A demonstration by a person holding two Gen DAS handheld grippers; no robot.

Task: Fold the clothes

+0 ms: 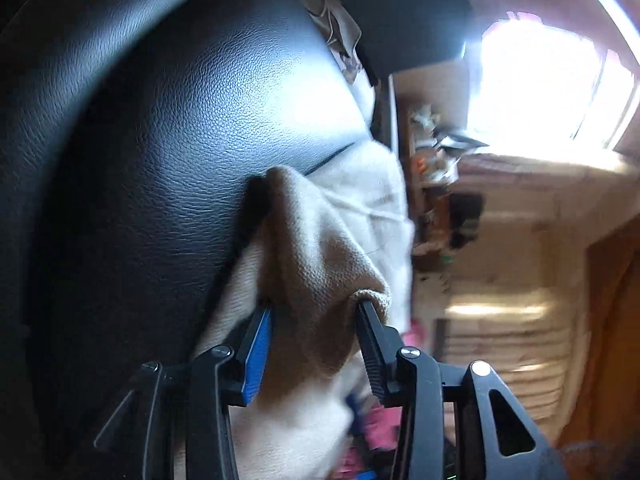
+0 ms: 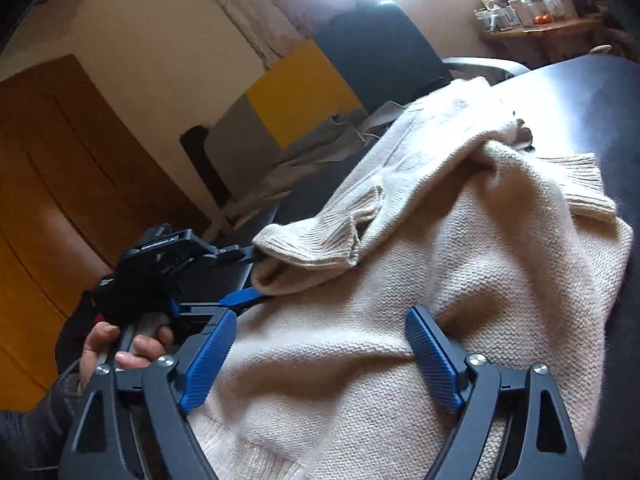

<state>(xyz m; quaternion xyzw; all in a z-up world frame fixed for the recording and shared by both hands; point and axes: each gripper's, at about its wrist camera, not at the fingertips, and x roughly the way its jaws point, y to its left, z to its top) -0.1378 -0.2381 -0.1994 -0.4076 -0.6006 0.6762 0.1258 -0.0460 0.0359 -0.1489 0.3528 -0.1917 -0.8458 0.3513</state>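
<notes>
A cream knitted sweater (image 2: 460,264) lies rumpled on a black leather surface (image 2: 592,92). My right gripper (image 2: 320,340) is open, its blue pads (image 2: 208,364) spread just above the sweater's body, holding nothing. My left gripper (image 2: 252,276) shows at the left of the right wrist view, its fingers around the ribbed cuff (image 2: 316,240) of a sleeve. In the left wrist view the left gripper (image 1: 316,308) has cream fabric (image 1: 320,248) bunched between its fingers, which stand apart with the cloth draped over them, against the black leather (image 1: 180,128).
A black chair (image 2: 380,52) and grey-yellow panels (image 2: 296,88) stand beyond the surface. A wooden door (image 2: 60,184) is at left. A cluttered shelf (image 2: 532,20) sits under a bright window. Pink and blue items (image 1: 384,420) lie below the left gripper.
</notes>
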